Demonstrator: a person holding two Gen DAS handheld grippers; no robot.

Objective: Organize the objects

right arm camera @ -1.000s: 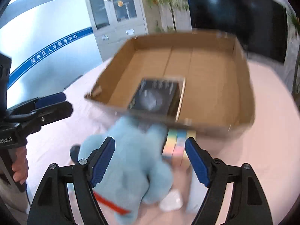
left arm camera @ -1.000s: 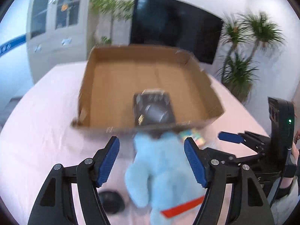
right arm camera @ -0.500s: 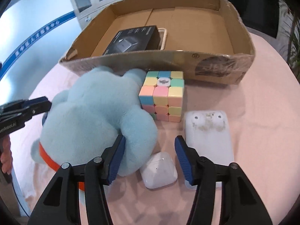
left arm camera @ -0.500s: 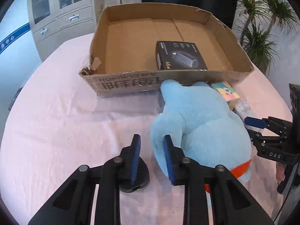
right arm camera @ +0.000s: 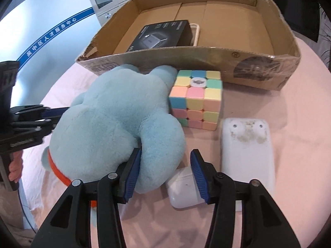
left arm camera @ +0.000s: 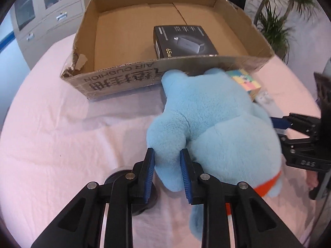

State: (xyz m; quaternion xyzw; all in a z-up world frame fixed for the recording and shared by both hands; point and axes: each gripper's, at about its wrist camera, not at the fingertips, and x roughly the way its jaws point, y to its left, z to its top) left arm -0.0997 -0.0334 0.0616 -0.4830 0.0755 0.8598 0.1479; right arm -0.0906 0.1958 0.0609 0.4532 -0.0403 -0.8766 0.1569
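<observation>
Setting: pink tablecloth (left arm camera: 51, 134) over a round table, grey cabinet (left arm camera: 41, 18) and potted plant (left arm camera: 279, 20) behind.
Left tongs (left arm camera: 167, 171): narrow, blue pads pinched on one limb of the blue plush toy (left arm camera: 217, 128); fur pressed in on both sides.
Right tongs (right arm camera: 163, 173): jaws closing, another limb of the plush toy between them; inner pad sunk into the fur, outer pad apart from it, standing over the white earbud case (right arm camera: 184, 192).
Plush toy: lying on the tablecloth just in front of the cardboard box (right arm camera: 258, 70), ears against the box's near wall; orange collar (right arm camera: 60, 171) at the end nearest the cameras.
Cardboard box: open, shallow, torn at one near corner; printed lettering on the near wall, seen upside down from the left wrist.
Inside the box: black carton (left arm camera: 182, 40) lying flat near the front wall, picture of a charger on top; rim of a pale case (right arm camera: 196, 34) showing just behind it in the right wrist view.
Puzzle cube (right arm camera: 196, 99): pastel colours, on the tablecloth, touching the plush toy, just in front of the box.
White power strip (right arm camera: 246, 148): flat on the tablecloth beside the cube, stained, near the earbud case.
Dark round object (left arm camera: 132, 194): on the tablecloth under the left tongs, mostly hidden, kind unclear.
Person: fingers (right arm camera: 14, 169) wrapped round the left tool's handle at the edge of the right wrist view.
</observation>
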